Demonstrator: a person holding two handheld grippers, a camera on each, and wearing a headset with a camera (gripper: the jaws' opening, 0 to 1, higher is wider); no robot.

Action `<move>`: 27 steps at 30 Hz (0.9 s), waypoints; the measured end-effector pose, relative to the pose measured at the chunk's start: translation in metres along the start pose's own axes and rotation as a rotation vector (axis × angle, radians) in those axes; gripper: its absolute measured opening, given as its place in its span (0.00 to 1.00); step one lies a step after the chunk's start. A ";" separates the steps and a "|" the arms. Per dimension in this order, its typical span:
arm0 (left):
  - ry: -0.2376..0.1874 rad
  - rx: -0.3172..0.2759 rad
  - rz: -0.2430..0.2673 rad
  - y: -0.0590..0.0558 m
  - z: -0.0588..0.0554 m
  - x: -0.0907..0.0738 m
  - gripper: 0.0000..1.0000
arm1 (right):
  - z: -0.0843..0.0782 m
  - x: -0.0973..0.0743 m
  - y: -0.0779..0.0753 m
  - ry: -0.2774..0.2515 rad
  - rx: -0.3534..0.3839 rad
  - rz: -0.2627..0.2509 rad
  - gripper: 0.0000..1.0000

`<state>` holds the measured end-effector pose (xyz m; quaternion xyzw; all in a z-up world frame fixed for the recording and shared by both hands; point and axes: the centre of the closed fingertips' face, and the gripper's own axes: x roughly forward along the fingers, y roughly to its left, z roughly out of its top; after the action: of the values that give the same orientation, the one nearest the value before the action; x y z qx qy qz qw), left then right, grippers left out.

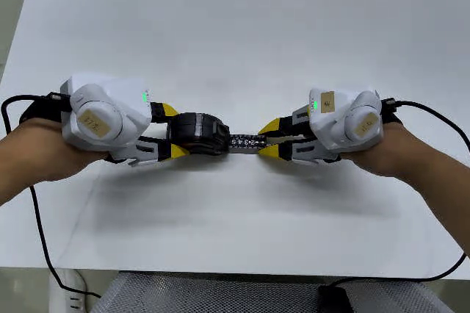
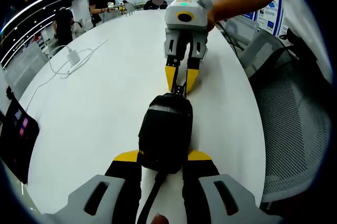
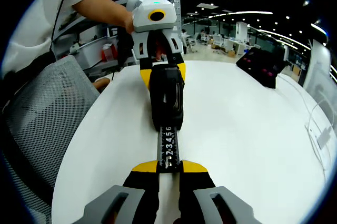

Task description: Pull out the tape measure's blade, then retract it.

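Left gripper [image 1: 171, 131] jaws closed on the tape measure case [image 1: 198, 134], white table [image 1: 235, 34] beneath it. Right gripper [image 1: 270, 139] jaws pinched on the blade [image 1: 246, 141] tip, just beside the case. Short length out. Best to draw straight away from the case, level, without twisting.

tape measure [image 1: 197, 134]: black case with a grey band
blade [image 3: 169, 148]: dark, probably black, with white numerals and tick marks
left gripper [image 1: 174, 131]: white shell, grey and black jaws, yellow tips, tan sticker, green light
right gripper [image 1: 269, 139]: the same white, grey, black and yellow; tan stickers
table [image 1: 242, 41]: plain white
chair [image 1: 220, 294]: grey mesh
cable [image 1: 37, 232]: black
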<state>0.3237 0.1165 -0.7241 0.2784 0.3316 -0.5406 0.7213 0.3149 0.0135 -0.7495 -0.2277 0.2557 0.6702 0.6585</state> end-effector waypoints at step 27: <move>0.005 -0.018 0.019 0.000 -0.002 -0.001 0.24 | -0.025 -0.039 -0.005 0.053 -0.007 -0.017 0.10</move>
<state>0.3234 0.1183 -0.7245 0.2765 0.3356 -0.5300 0.7280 0.3204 -0.0326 -0.7440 -0.2497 0.2689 0.6592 0.6563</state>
